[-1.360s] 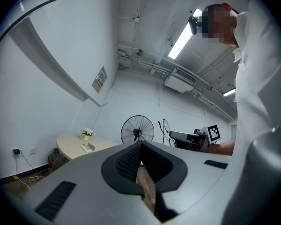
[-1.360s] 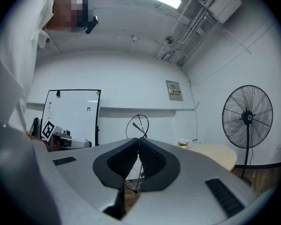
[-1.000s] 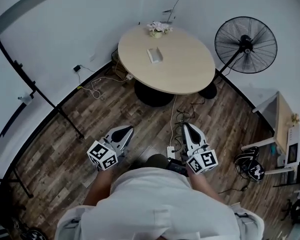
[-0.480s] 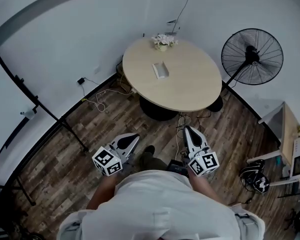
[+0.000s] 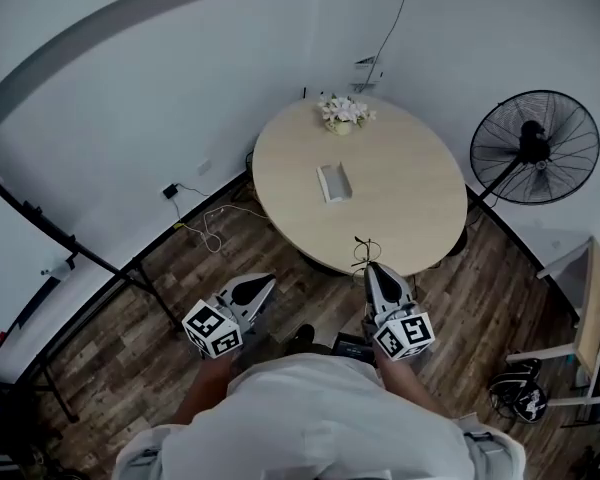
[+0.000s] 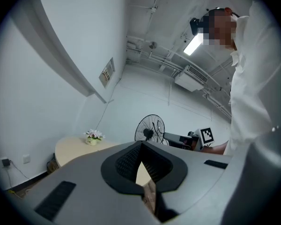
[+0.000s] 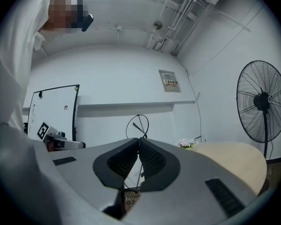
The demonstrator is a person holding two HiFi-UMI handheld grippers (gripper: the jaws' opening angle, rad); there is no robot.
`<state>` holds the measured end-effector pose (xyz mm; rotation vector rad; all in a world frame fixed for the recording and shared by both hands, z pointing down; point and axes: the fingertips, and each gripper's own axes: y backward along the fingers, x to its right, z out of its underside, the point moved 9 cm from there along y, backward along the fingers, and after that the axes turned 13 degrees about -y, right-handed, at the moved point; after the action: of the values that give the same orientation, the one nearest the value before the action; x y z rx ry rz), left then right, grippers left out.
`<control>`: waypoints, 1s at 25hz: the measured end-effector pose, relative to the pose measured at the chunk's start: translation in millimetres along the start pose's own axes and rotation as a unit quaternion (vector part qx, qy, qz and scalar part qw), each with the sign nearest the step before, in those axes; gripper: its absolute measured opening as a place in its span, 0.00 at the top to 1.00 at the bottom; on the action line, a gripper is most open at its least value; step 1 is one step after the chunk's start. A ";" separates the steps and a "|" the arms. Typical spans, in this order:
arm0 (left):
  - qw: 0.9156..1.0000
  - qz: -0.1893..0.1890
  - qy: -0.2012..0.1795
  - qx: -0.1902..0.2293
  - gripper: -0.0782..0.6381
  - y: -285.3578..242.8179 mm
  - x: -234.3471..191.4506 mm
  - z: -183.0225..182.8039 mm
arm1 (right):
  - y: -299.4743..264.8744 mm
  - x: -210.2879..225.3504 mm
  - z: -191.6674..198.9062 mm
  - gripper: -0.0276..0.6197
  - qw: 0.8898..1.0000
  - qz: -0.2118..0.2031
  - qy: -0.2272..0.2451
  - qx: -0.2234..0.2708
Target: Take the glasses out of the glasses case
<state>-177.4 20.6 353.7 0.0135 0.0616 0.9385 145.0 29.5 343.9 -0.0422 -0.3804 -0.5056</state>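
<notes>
Round table [image 5: 400, 208]: pale, upper centre of the head view.
Fan [image 5: 533, 148]: right, near the table.
Left gripper [image 5: 263, 282]: lower left, jaws closed, empty.
Right gripper [image 5: 372, 269]: lower centre, jaws closed, empty.
Glasses case [image 5: 334, 182]: mid-table, well apart from both.

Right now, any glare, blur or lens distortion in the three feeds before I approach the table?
Head view: evenly lit and sharp, but fisheye bends the white wall, and the pale rectangular glasses case on the round beige wooden table looks tiny. Left gripper view: dark round vignette, bright ceiling strip light glaring. Right gripper view: same vignette, black pedestal fan crisp.
</notes>
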 end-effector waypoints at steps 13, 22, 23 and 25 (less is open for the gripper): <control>0.999 -0.005 -0.031 -0.010 0.87 -158.3 -111.5 -13.1 | -116.3 131.7 -42.7 0.91 1.000 0.006 -0.004 0.012; 0.999 0.000 -0.025 -0.022 0.87 -236.4 -180.5 -11.7 | -187.6 184.3 -40.3 0.91 1.000 0.017 -0.018 -0.005; 0.999 0.009 -0.024 -0.022 0.87 -245.2 -192.2 -9.6 | -196.6 187.0 -40.0 0.91 1.000 0.021 -0.017 -0.005; 0.999 0.030 -0.024 -0.021 0.87 -263.8 -217.5 -1.5 | -213.8 195.8 -36.6 0.91 0.999 0.038 -0.016 -0.007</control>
<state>-93.2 -310.8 352.4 -0.0014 -0.0027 0.9987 212.9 -253.5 370.0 -0.0774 -0.4049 -0.4338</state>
